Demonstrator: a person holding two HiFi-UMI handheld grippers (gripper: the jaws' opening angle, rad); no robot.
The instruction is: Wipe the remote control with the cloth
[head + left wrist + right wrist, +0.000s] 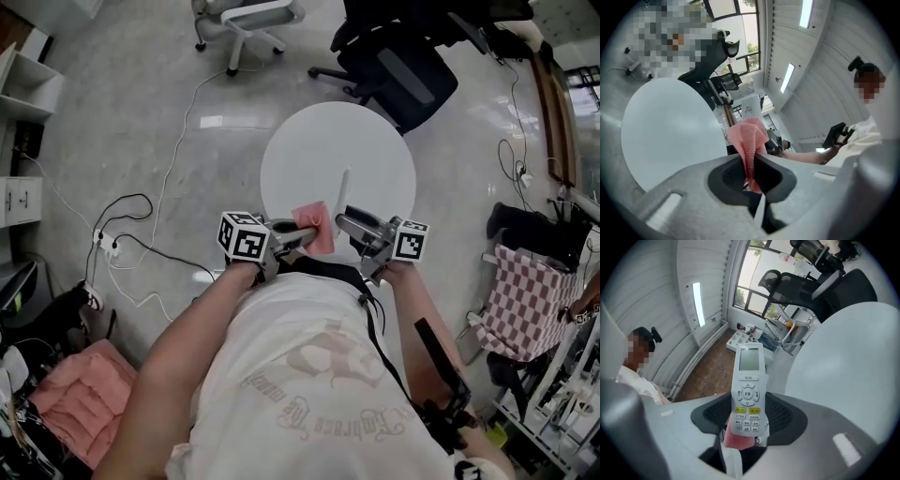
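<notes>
My right gripper (749, 420) is shut on the lower end of a white remote control (749, 380), which stands upright with its screen and buttons facing the camera. In the head view the remote (344, 192) shows edge-on as a thin white strip above the right gripper (347, 221). My left gripper (752, 173) is shut on a pink cloth (750, 140) that sticks up from its jaws. The cloth (315, 225) hangs between the two grippers over the near edge of the round white table (375, 150), close beside the remote. A bit of pink cloth (737, 439) shows under the remote's lower end.
A black office chair (403, 66) stands behind the table and a white chair (253, 19) farther back left. Cables (141, 248) trail over the floor at left. A checkered fabric item (525, 300) is at right, a pink cushion (80, 394) at lower left.
</notes>
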